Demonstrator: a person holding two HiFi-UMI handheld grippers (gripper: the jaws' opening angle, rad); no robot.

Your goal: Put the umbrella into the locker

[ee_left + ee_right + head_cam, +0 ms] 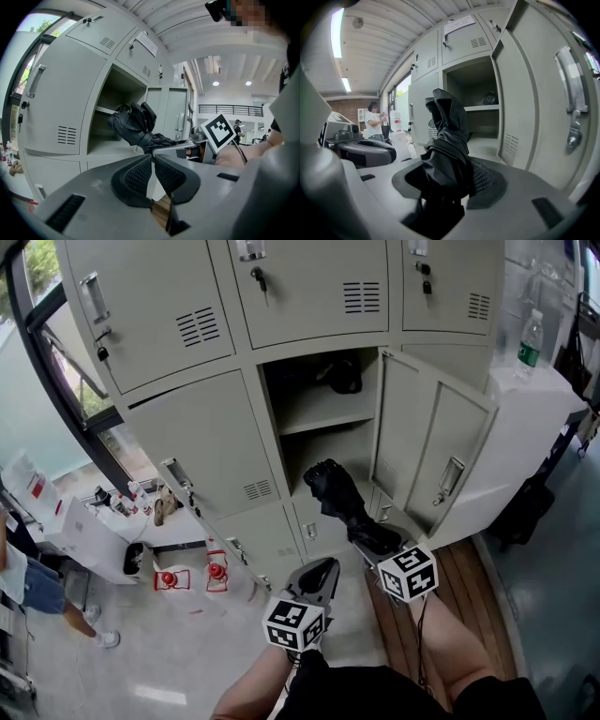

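Observation:
A folded black umbrella sticks out of my right gripper, which is shut on its lower end. Its tip reaches the mouth of the open grey locker, at the lower compartment under the shelf. From the right gripper view the umbrella stands up between the jaws of my right gripper before the locker opening. My left gripper is shut and empty, just left of and below the right one. In the left gripper view the left gripper points at the umbrella.
The locker door swings open to the right. A dark object lies on the upper shelf. A lower-left locker door also stands ajar. A bottle tops a white cabinet. Red-and-white items sit on the floor; a person stands left.

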